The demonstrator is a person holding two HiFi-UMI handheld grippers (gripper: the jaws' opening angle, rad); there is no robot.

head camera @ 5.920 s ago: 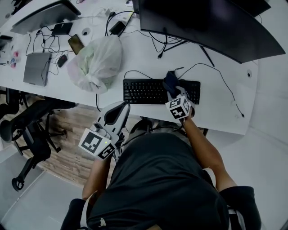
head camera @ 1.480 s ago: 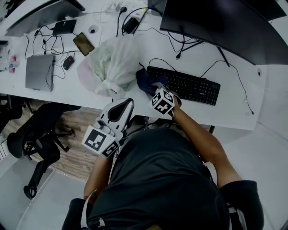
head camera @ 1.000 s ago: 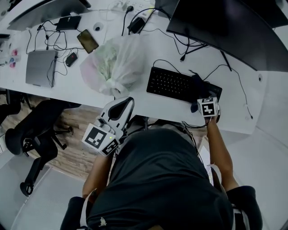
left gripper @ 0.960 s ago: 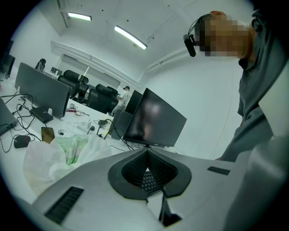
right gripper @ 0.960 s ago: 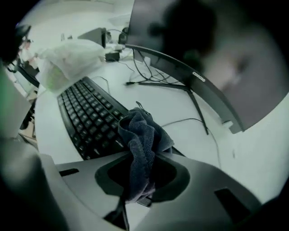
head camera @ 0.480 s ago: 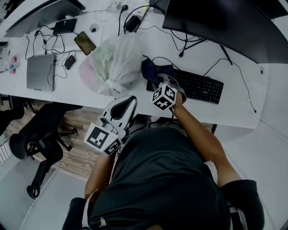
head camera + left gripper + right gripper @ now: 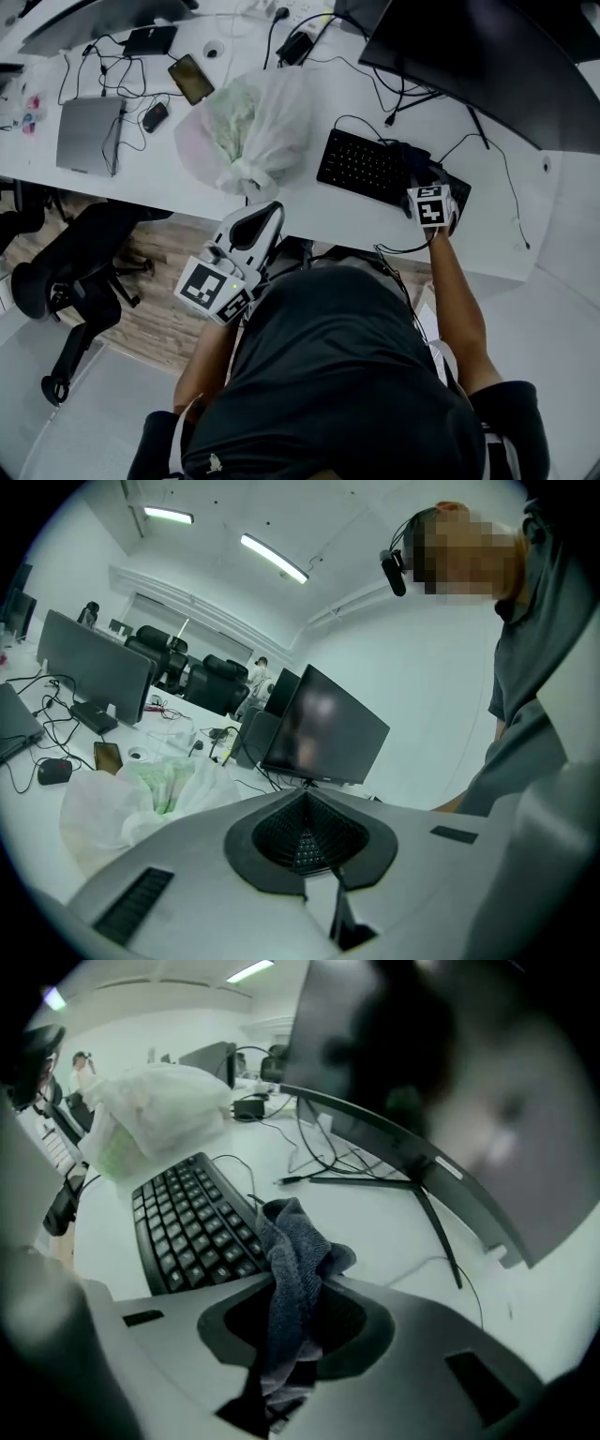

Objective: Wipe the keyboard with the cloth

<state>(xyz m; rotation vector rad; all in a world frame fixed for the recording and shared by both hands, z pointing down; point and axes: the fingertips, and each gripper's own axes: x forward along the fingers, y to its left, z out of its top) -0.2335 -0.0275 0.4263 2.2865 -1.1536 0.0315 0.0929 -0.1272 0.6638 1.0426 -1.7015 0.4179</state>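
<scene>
Pinching the cloth (image 7: 292, 1246) between its jaws, my right gripper (image 7: 298, 1321) was clamped on a bunched fold, with the loose end spilling forward past the tips. I judged that grip deliberate: a wad sticking out in front gives a soft pad to drag across the keys without the hard jaws touching them. The cloth looked dark grey-blue, nubbly like terry, thick and limp.

Right gripper pointed steeply down over the right end of the keyboard (image 7: 367, 167), cloth (image 7: 412, 157) draped on or just above the keys there; I could not tell whether it was touching. Keyboard: black, flat, low keys in tidy rows, its thin cable looping away over the white desk (image 7: 314, 214).

My left gripper (image 7: 307, 841) had its jaws together with nothing between them. It hung off the near edge of the desk (image 7: 28, 785), well apart from the work, and I judged it parked there to leave the right hand room.

Further out: a crinkled, translucent white plastic bag (image 7: 246, 127), knotted at the top, beside the keyboard's left end. A dark curved monitor (image 7: 469, 56) stood behind.
</scene>
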